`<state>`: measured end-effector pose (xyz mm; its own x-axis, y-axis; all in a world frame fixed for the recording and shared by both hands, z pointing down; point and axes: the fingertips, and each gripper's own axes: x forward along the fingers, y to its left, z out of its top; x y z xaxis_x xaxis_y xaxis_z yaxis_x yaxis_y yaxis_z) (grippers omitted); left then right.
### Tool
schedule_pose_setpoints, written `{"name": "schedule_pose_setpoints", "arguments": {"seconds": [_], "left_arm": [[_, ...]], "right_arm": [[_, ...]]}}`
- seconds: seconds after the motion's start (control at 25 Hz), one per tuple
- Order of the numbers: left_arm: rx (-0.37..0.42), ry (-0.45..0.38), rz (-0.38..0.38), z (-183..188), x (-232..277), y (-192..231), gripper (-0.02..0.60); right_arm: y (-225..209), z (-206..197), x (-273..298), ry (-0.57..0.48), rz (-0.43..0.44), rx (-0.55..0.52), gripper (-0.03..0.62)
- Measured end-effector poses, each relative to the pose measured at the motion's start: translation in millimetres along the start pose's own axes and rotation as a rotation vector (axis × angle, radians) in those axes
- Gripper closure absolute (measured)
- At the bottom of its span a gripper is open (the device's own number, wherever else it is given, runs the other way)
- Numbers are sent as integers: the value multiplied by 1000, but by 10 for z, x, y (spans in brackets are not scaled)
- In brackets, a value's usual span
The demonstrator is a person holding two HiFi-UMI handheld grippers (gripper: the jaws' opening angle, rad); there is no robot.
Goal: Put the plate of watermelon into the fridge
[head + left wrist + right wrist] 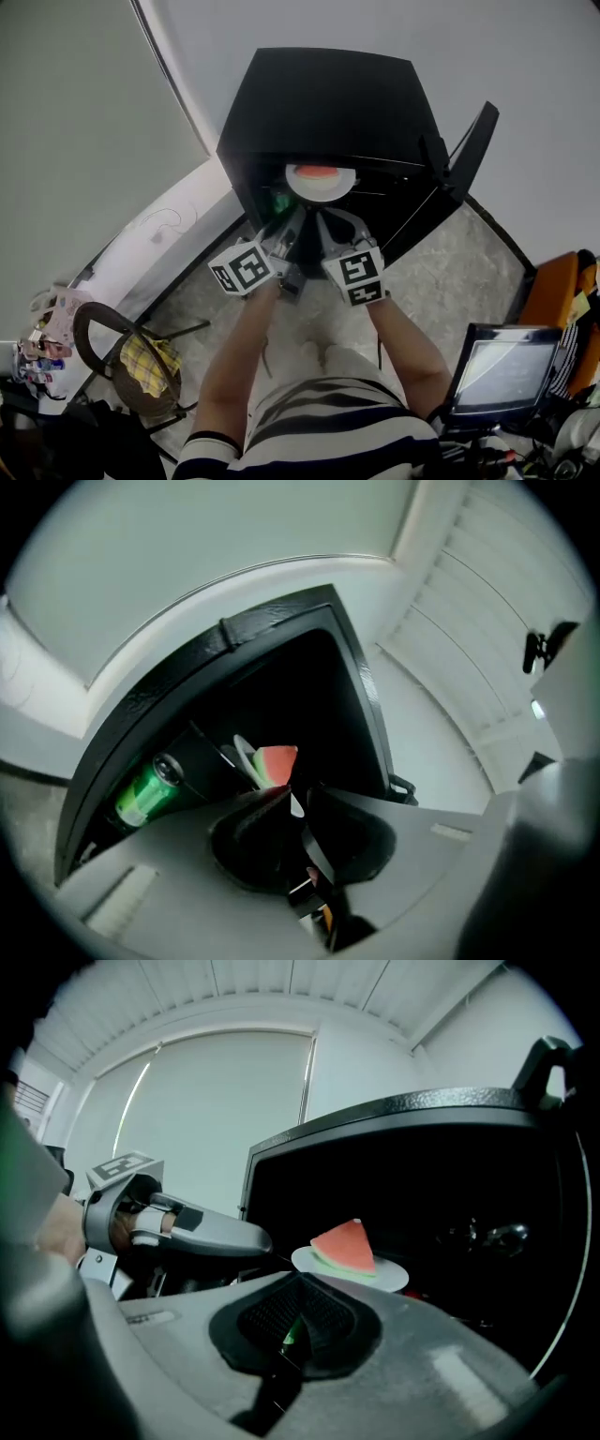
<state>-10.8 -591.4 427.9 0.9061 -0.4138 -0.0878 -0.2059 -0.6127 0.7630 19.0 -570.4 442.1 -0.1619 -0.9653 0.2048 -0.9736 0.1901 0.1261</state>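
Head view showed the plate (324, 191) of watermelon (318, 172) at the open fridge (328, 103). The left gripper (294, 797) clamped its rim, while the right gripper (302, 1283) was closed and empty.

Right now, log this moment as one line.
left tongs: shut on plate rim | right tongs: shut | watermelon: on plate | plate: at fridge mouth | door: open

Dim, muted colour; fridge (328, 103) interior near black; fisheye bending, dark vignette corners in gripper views.
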Motion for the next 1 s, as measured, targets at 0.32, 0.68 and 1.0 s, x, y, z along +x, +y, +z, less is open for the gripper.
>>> {"name": "schedule_pose_setpoints", "arguments": {"seconds": [0.32,0.68,1.0], "left_arm": [[451,-32,47,-196,-58,-438,580],[683,-23,61,-214,35,-362,565],[723,-53,3,-182,167,-209,580]], "right_arm": [[42,52,-338,-32,21,36,594],[-149,24,-355,-87,-69,63,594],[-269,-56,-207,-189,-156,101,594]]}}
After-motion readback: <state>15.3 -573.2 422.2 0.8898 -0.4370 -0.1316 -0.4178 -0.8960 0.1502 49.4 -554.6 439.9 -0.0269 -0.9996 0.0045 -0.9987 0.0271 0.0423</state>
